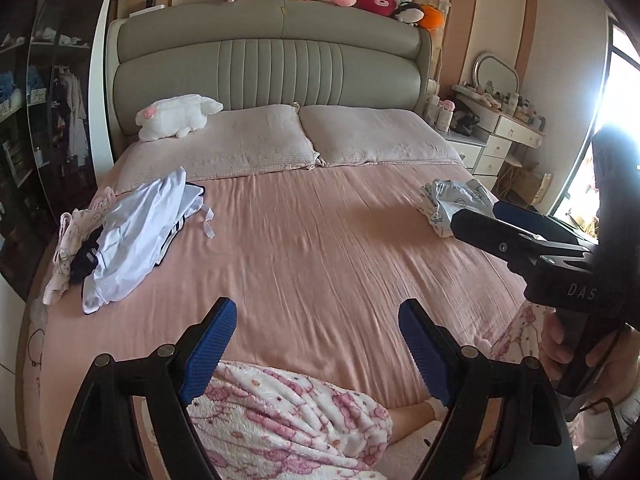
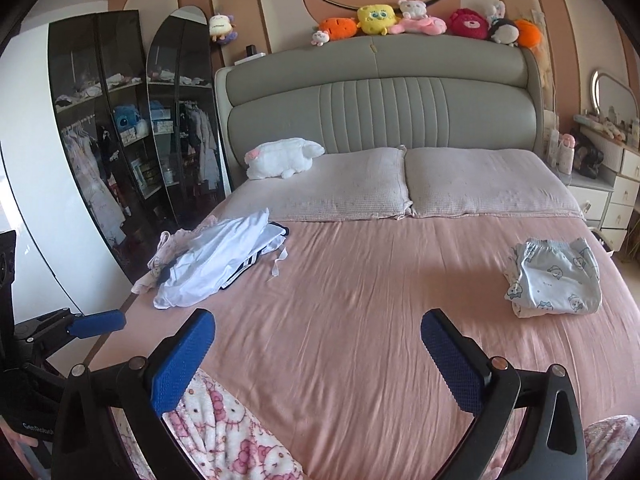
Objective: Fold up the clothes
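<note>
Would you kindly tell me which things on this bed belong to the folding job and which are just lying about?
Job:
- unfolded clothes pile
- folded grey printed garment

Lying about:
- white plush toy
- pillows
- plush toys on the headboard

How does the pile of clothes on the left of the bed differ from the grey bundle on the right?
The left pile is loose and rumpled, several garments heaped together; the grey bundle is folded into a neat, compact stack. The pile is mostly white with pink and dark pieces; the bundle is grey with small cartoon prints. Both lie on the pink bedspread.
</note>
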A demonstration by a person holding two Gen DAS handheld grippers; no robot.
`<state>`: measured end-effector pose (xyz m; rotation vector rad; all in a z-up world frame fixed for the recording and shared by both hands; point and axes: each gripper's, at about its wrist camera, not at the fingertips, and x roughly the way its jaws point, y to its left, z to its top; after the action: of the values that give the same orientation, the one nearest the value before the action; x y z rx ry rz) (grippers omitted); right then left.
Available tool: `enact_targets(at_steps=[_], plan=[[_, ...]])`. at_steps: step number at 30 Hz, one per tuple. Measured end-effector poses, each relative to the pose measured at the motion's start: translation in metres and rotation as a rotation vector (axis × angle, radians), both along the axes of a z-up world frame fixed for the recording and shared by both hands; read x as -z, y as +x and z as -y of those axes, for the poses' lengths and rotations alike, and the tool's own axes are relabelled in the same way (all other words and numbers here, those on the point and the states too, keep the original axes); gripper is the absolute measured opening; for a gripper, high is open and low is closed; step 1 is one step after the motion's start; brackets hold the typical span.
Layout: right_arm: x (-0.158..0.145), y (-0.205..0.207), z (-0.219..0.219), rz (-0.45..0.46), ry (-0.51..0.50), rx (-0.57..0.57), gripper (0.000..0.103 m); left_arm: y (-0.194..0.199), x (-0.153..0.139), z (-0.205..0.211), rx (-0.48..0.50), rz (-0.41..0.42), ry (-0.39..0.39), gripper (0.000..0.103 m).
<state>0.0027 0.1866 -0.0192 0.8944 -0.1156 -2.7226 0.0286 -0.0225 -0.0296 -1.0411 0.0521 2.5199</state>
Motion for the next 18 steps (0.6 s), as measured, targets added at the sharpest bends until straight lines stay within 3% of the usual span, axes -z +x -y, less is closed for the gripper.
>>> enact_targets(at_steps=[6, 14, 18], plan=[[-0.002, 0.003, 0.024, 0.011, 0.034, -0.044, 0.103, 0.001, -0.012, 0.018, -0.092, -0.041, 0.025, 0.087], [-0.013, -0.005, 0.053, -0.006, 0.065, -0.072, 0.103, -0.011, -0.019, 0.06, -0.285, -0.08, 0.032, 0.087], [-0.022, -0.013, 0.06, -0.023, 0.048, -0.078, 0.103, -0.014, -0.025, 0.071, -0.316, -0.099, 0.043, 0.087]])
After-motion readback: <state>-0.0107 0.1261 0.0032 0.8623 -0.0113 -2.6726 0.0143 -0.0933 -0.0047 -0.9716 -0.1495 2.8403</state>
